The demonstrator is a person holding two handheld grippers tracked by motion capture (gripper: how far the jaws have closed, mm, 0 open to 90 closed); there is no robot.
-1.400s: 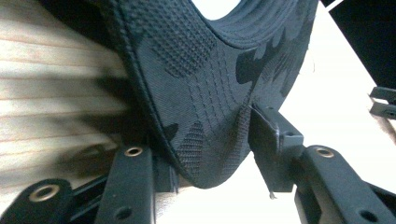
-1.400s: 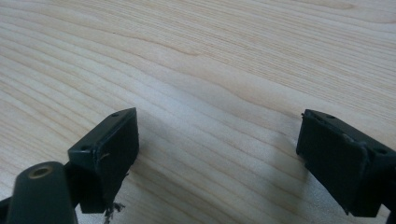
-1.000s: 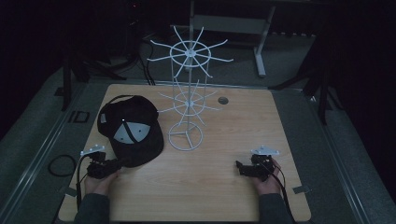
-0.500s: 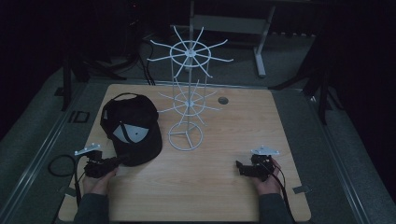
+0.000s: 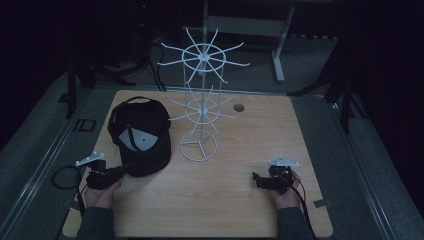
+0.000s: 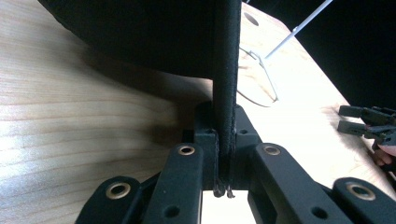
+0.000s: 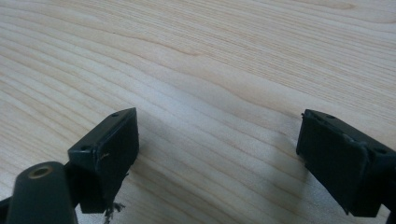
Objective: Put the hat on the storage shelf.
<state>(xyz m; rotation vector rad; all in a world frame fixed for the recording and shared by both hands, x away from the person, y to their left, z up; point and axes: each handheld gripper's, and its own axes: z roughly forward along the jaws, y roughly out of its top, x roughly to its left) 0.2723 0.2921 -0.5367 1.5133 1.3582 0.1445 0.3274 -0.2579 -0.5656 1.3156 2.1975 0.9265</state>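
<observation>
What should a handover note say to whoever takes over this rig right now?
Left tool: shut on the brim edge of the black cap, at the near-left of the wooden table.
Right tool: open, holding nothing, low over bare wood at the near-right.
Cap: lies on the table left of the white wire rack, apart from its ring base.
Rack: upright at mid-table, all hooks bare.
Done: cap gripped by the brim.
Left, probably: lift the cap and hang it on a rack hook; the right tool could steady the rack.
</observation>
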